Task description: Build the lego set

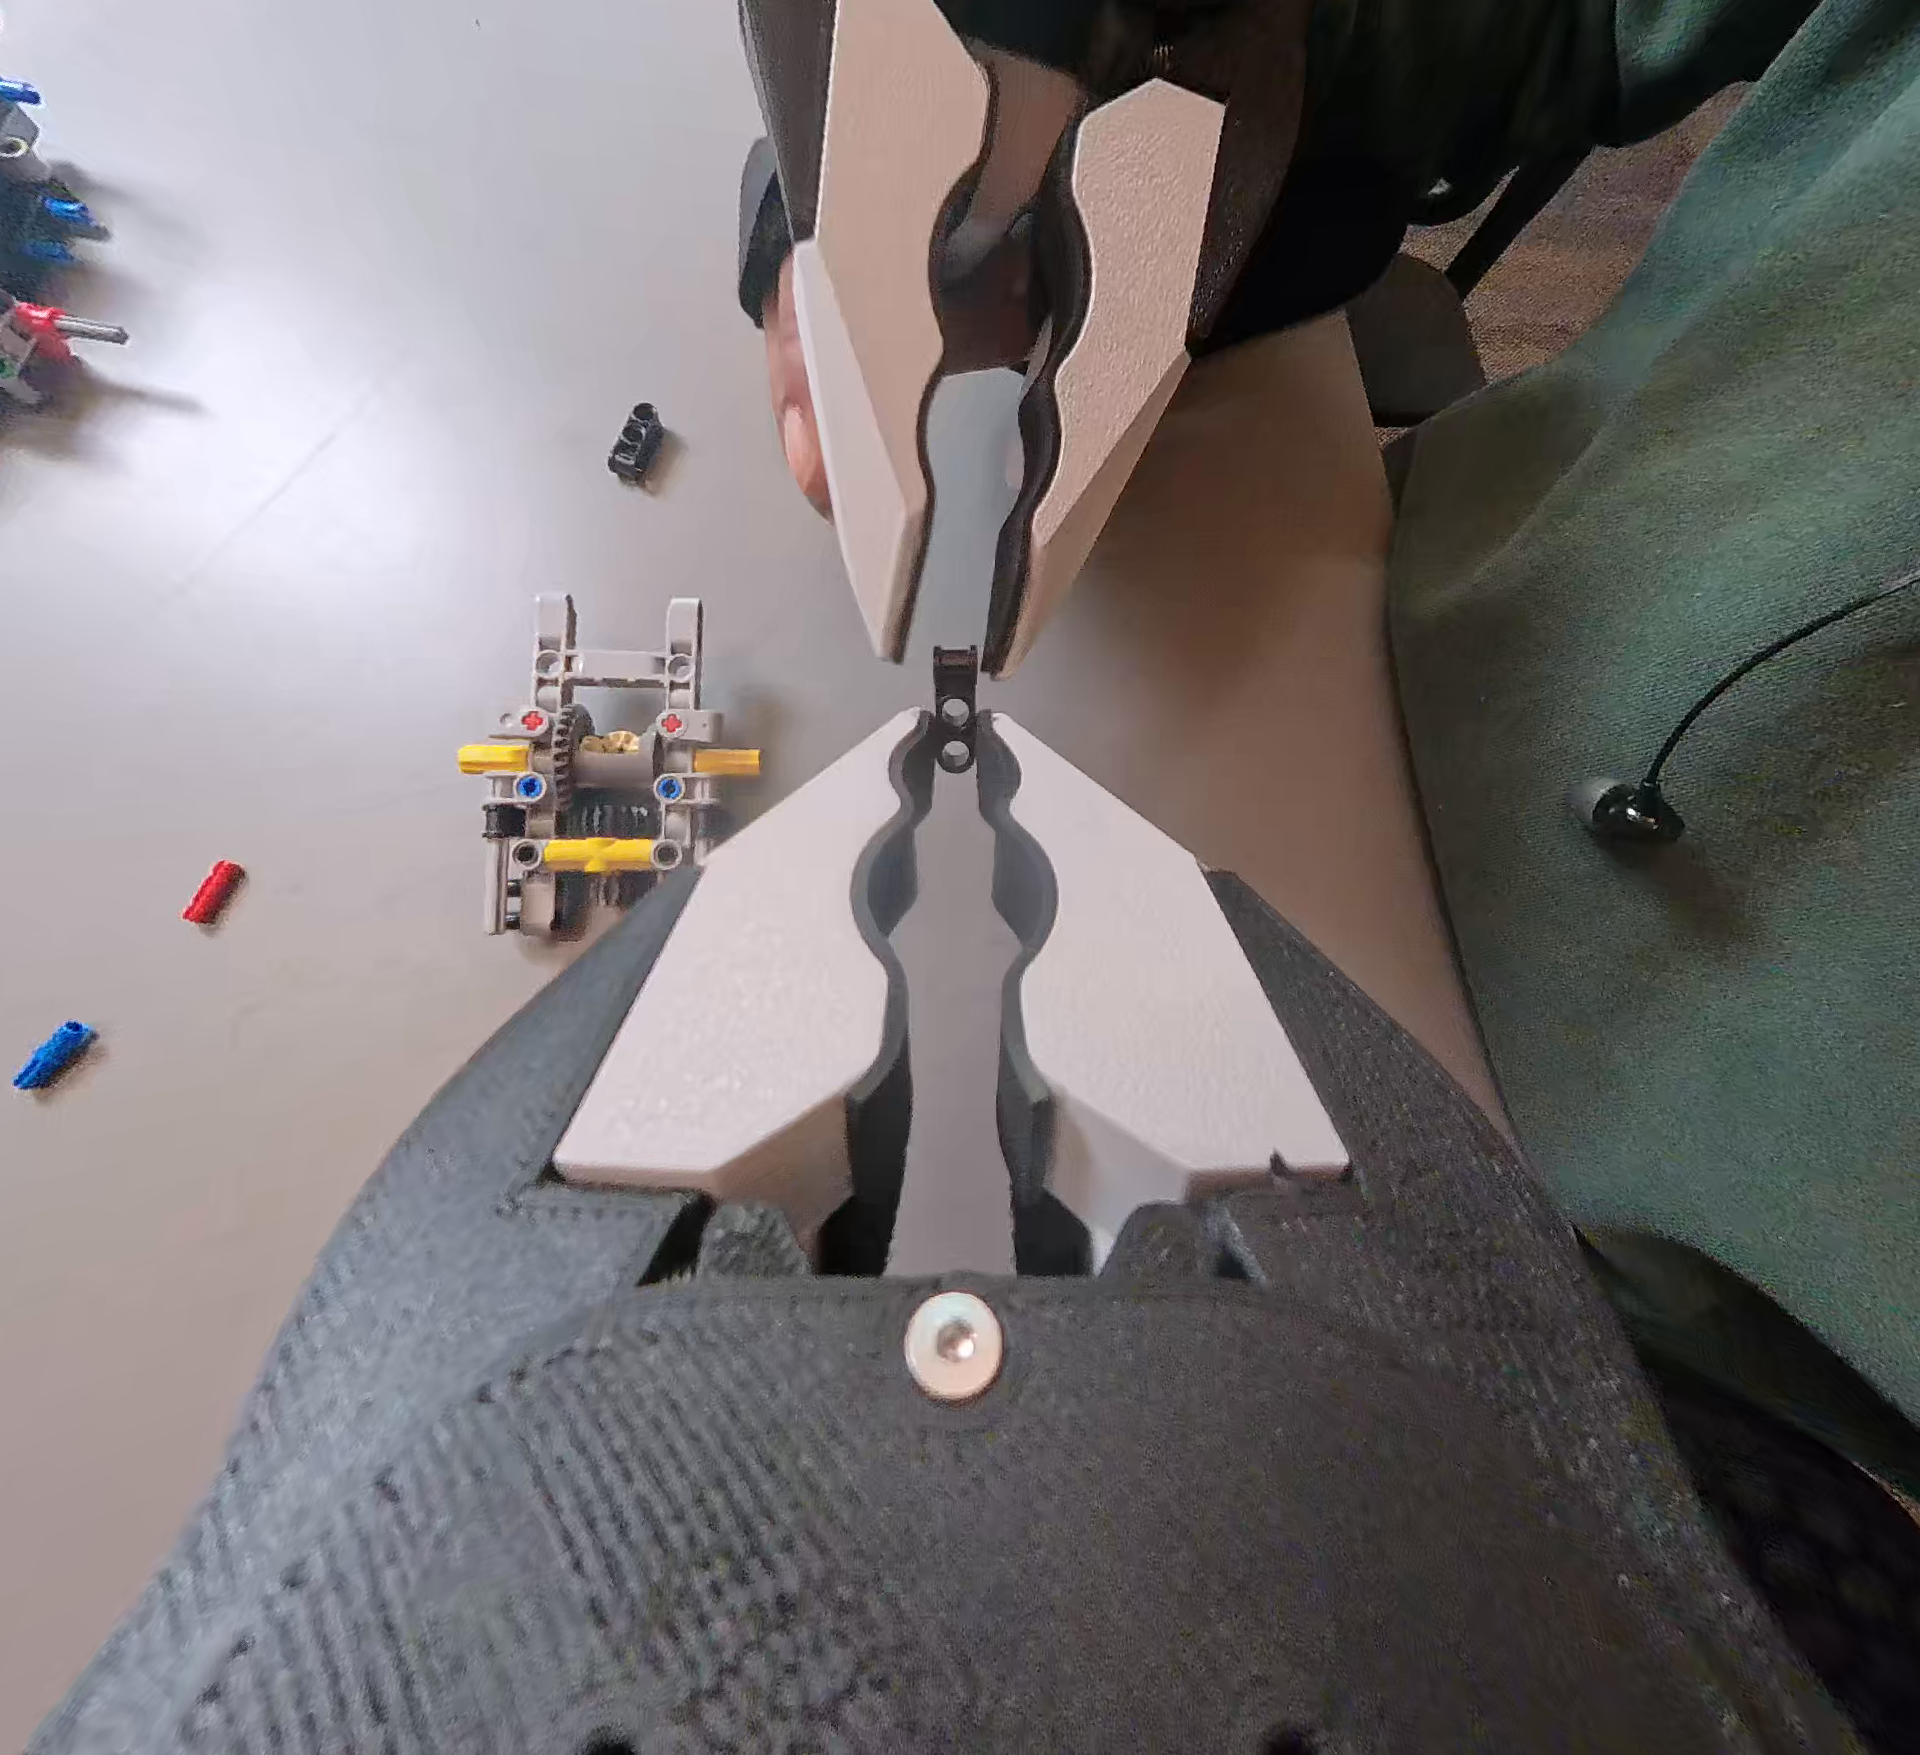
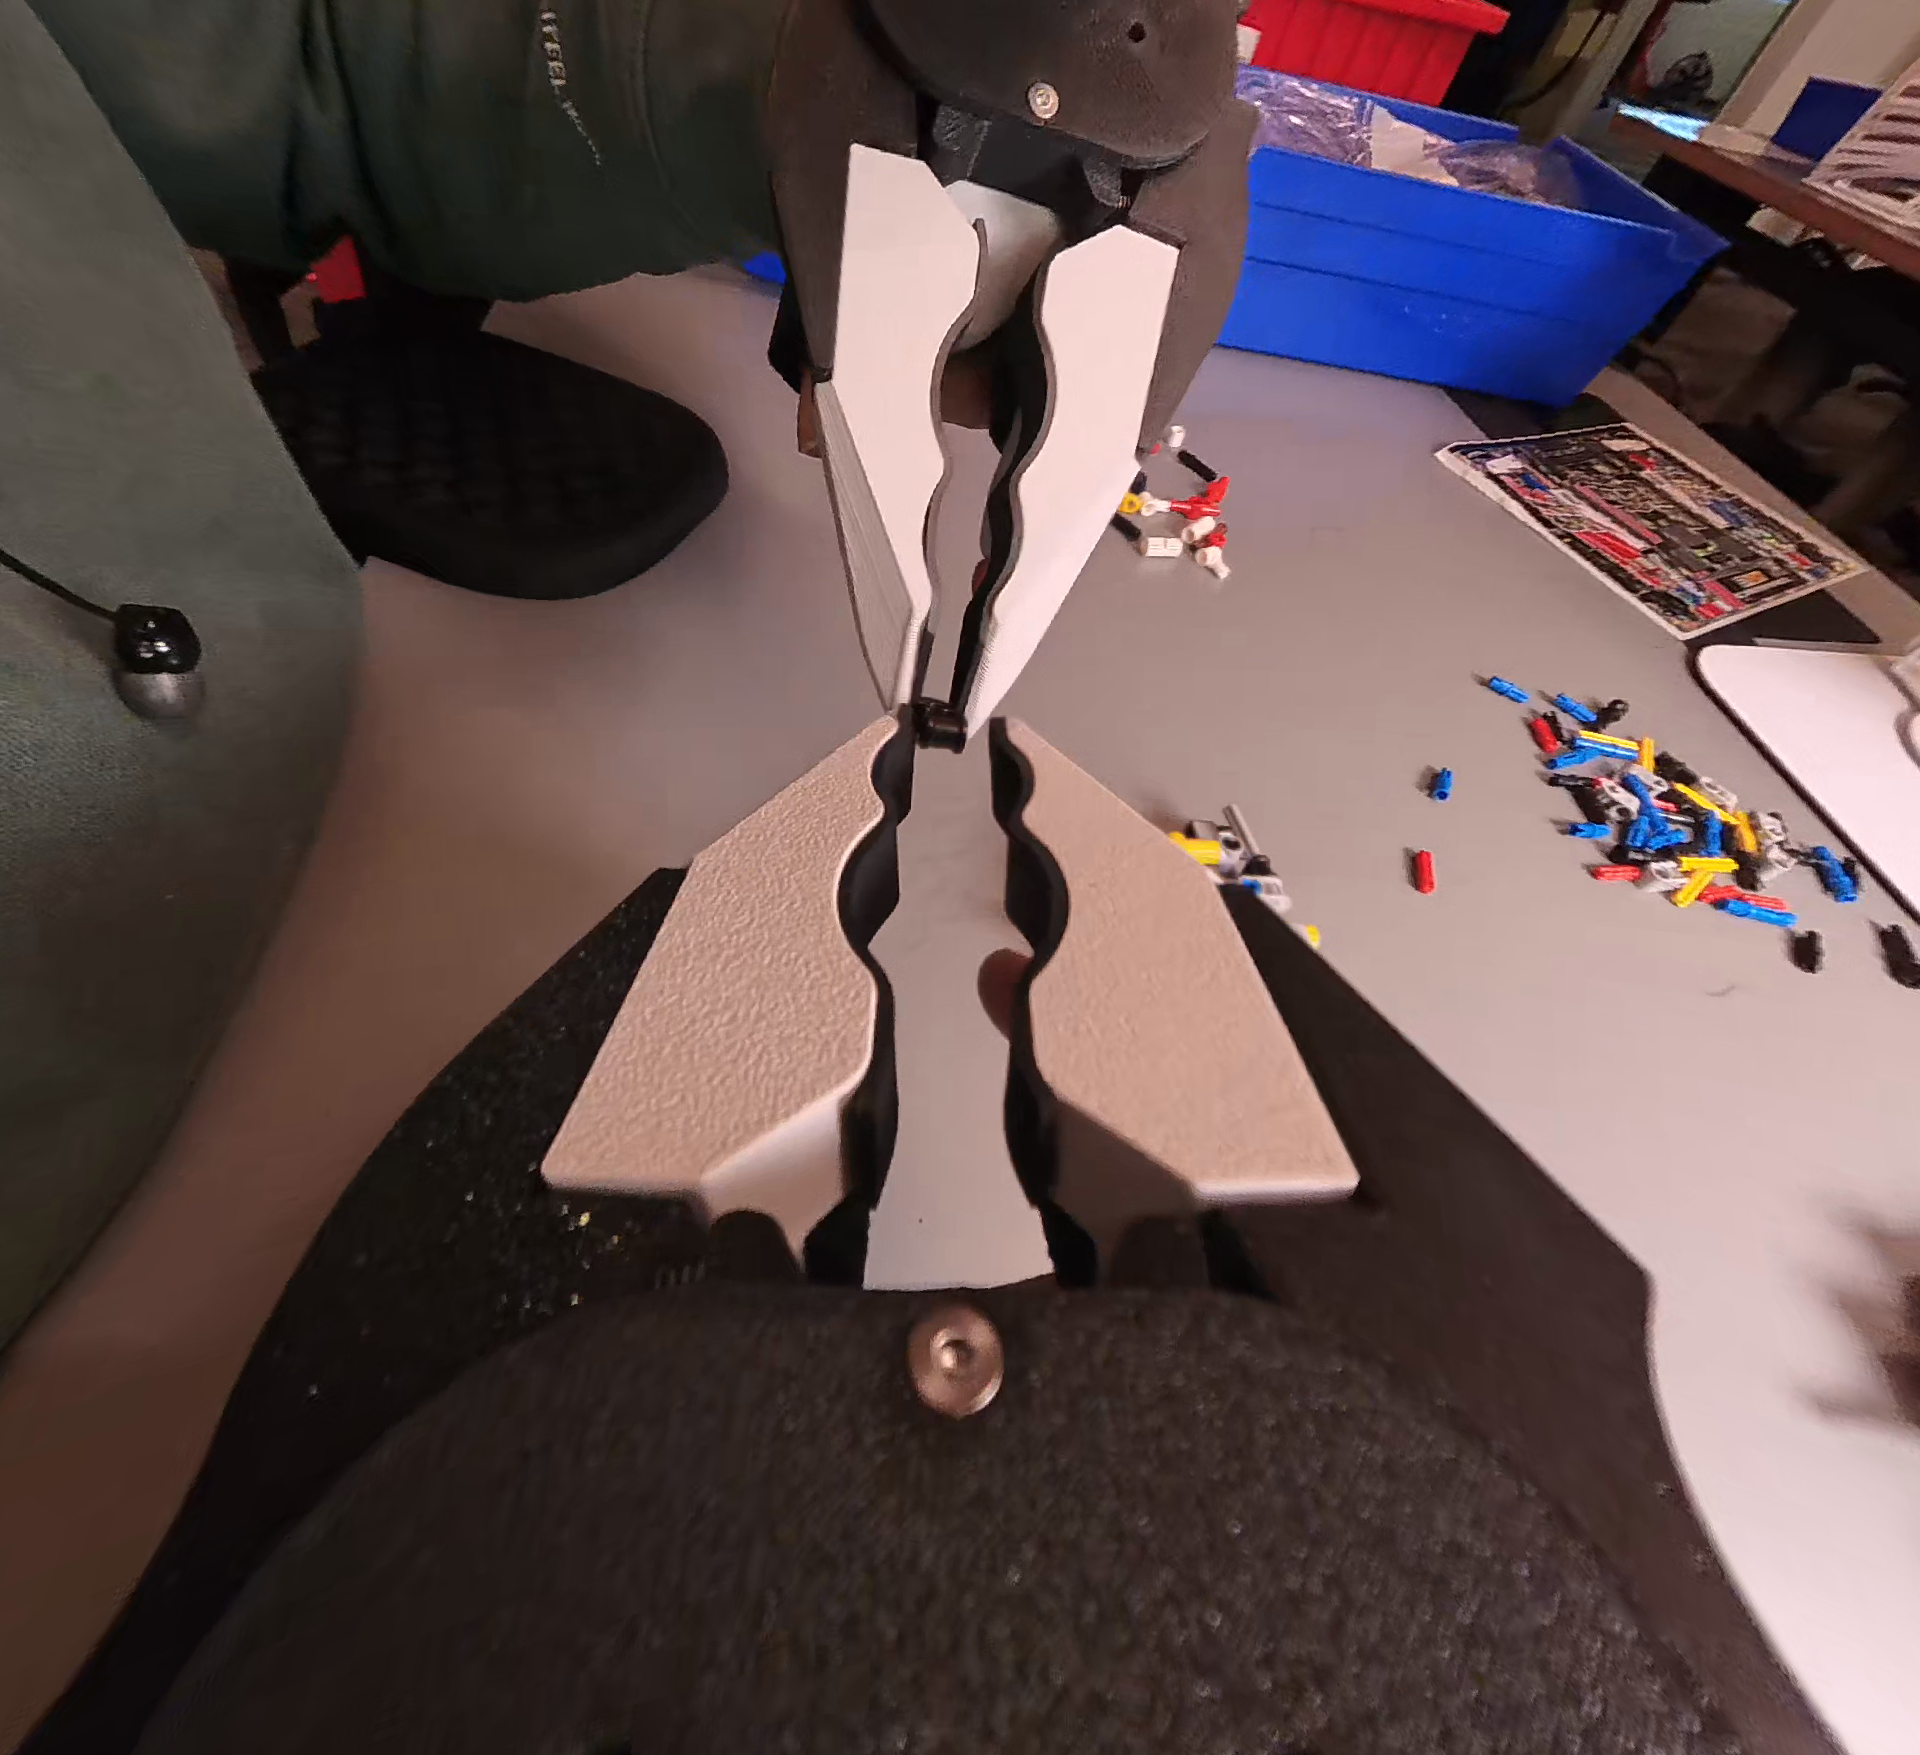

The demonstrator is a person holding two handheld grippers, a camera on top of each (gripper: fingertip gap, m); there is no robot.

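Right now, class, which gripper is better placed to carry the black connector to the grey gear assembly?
Left: the left gripper already pinches the black connector; the right gripper only brackets its end, jaws apart.

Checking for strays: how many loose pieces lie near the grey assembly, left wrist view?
3: black piece beyond the assembly, red pin left of it, blue pin lower left. Left gripper may hide more.

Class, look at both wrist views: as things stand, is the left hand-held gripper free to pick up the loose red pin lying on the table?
Probably not yet. The left hand-held gripper is shut on a small black connector, held off the table. The red pin itself lies unobstructed.
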